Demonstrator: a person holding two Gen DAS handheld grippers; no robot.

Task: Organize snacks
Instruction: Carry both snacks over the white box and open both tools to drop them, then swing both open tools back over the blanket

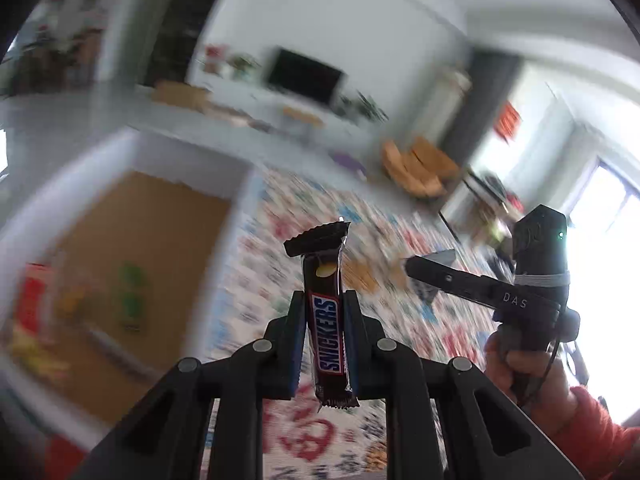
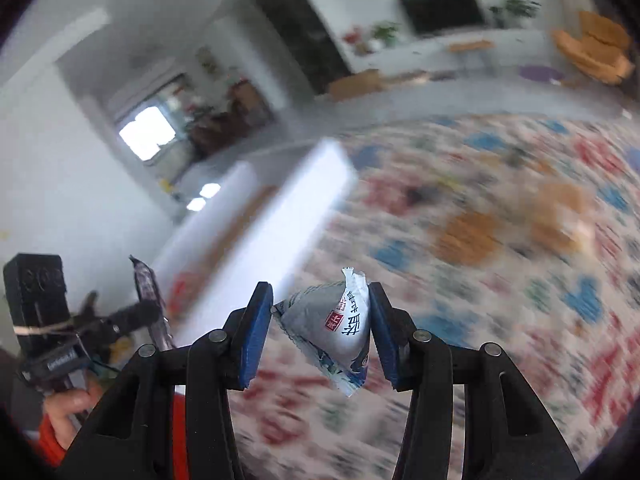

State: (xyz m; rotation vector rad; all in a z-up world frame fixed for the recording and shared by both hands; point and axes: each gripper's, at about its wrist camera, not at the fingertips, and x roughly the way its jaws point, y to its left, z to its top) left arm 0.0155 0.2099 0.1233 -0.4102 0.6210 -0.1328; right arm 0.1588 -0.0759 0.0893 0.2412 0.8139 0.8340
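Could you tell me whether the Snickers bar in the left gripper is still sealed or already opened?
Sealed: the Snickers bar shows both crimped ends intact, clamped lengthwise in the left gripper.

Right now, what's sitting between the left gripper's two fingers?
A Snickers bar, upright and clamped between the left gripper fingers, both ends sticking out. The left wrist view shows it clearly.

The chocolate bar (image 1: 325, 320) stands upright between the fingers of the left gripper (image 1: 323, 330), above the patterned mat (image 1: 400, 280). The box (image 1: 152, 240) lies to the left of the mat, with blurred items inside. The snack packet (image 2: 340, 320) sits between the fingers of the right gripper (image 2: 322, 330), to the right of the bar. The television (image 1: 306, 76) stands at the far wall, with the chair (image 1: 420, 168) to its right.
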